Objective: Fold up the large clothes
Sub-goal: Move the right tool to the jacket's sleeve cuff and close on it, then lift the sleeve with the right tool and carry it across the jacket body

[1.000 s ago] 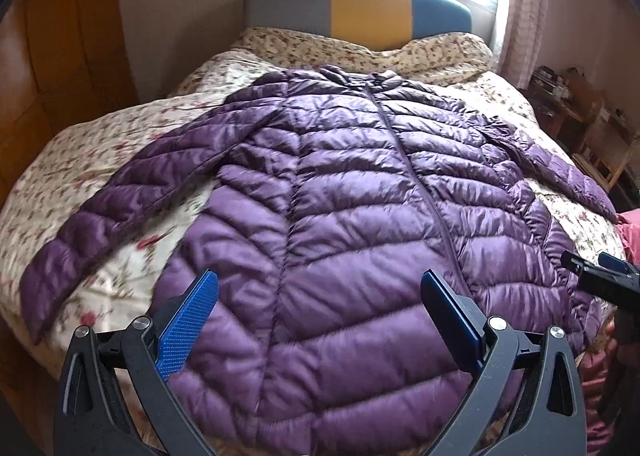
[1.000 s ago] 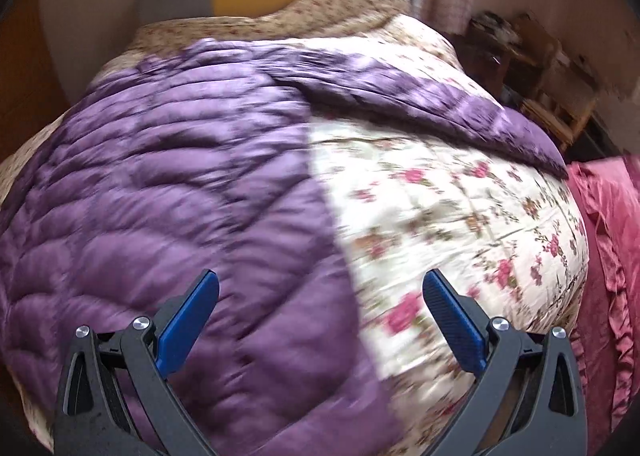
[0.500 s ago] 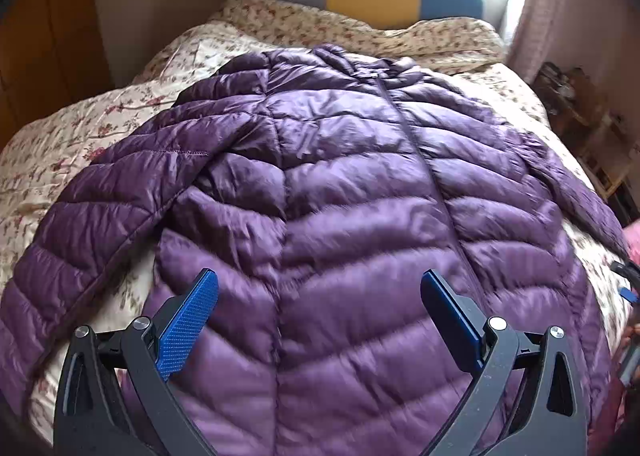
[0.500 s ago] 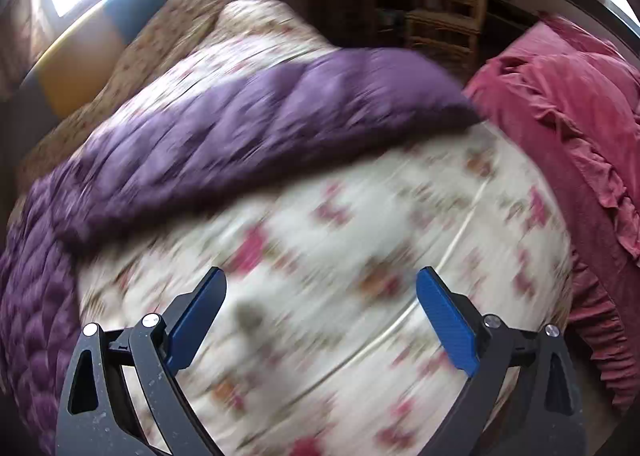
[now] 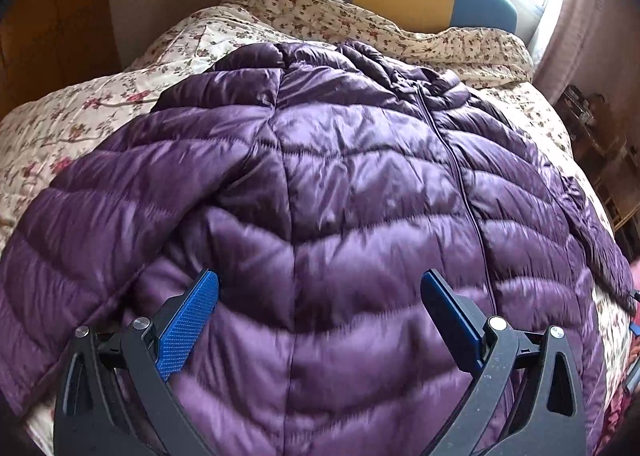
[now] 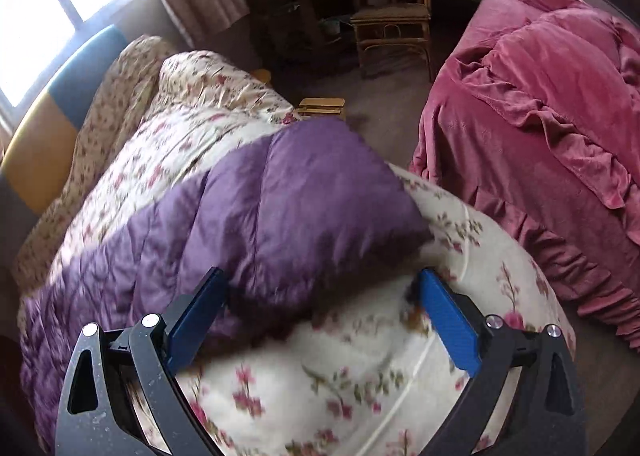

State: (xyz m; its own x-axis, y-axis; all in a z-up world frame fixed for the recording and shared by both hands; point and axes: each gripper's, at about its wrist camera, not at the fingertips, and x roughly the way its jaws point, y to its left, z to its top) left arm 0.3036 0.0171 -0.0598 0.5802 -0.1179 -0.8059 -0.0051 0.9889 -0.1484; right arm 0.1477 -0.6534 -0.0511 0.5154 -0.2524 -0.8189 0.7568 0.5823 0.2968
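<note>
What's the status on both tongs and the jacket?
Left tongs open, over the purple puffer jacket body. Right tongs open, at its sleeve cuff. Jacket flat on floral quilt, unfolded. Nothing in the way.

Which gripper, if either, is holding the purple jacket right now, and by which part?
Neither. The left gripper hangs open over the purple jacket body, and the right gripper hangs open at the sleeve end, jaws apart.
</note>
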